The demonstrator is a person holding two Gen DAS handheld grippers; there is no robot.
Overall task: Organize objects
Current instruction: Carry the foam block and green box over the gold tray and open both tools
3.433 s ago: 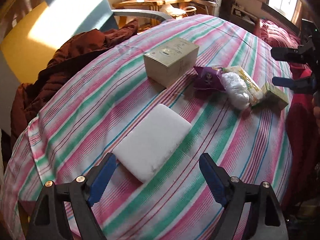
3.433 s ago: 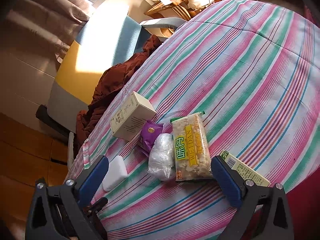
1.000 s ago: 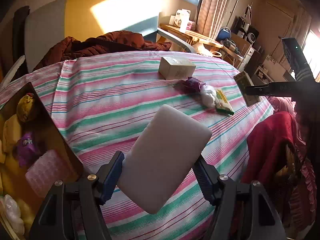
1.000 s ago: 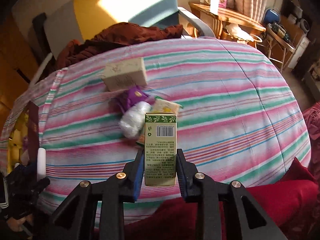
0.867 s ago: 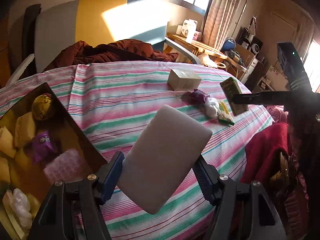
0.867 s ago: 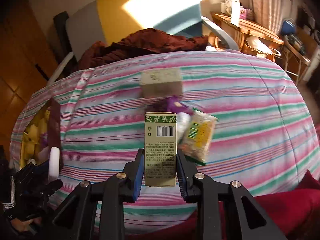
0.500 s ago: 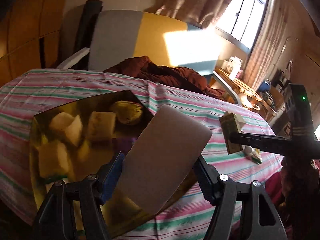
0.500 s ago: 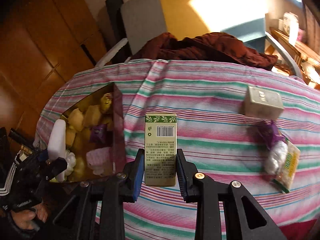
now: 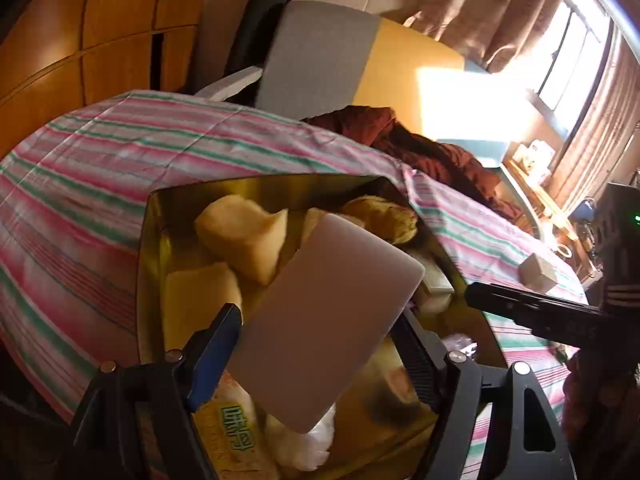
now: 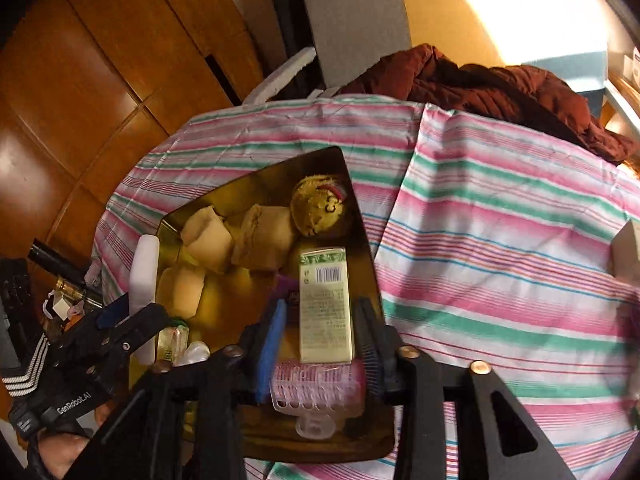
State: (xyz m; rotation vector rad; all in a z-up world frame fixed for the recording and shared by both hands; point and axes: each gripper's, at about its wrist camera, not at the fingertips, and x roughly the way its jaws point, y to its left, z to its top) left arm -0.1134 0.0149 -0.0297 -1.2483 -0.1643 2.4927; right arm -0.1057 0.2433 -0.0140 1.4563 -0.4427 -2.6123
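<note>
Left gripper point(image 9: 316, 344): lower centre of my left wrist view; its jaws are opening. I see the white pad point(image 9: 326, 322) tilted between them, and a gap shows at the blue finger, so I read it as let go.
White pad, other view: in my right wrist view it stands on edge at the left rim of the box point(image 10: 143, 296), above the left gripper's dark frame in the lower left.
Box point(image 9: 150, 264): a gold-lined open container on the striped cloth point(image 9: 80, 184), filling the middle of my left view. Pale foam blocks point(image 9: 244, 236) lie in its upper left part.
Snack packet point(image 9: 236, 444): bottom centre-left of my left view, inside the box, below the pad.
Plush toy point(image 10: 320, 208): upper part of the box in my right view, just above the green carton.
Right gripper point(image 10: 320, 336): lower centre of my right view; jaws opening. The green carton point(image 10: 325, 304) stands between them with clear gaps either side, so I call it released, inside the box by its right wall.
Pink roller point(image 10: 318, 386): just below the carton, in the box.
Brown jacket point(image 10: 500, 84): upper right, beyond the cloth.
Beige carton point(image 9: 538, 272): right side of my left view, on the cloth, well apart from the box.
</note>
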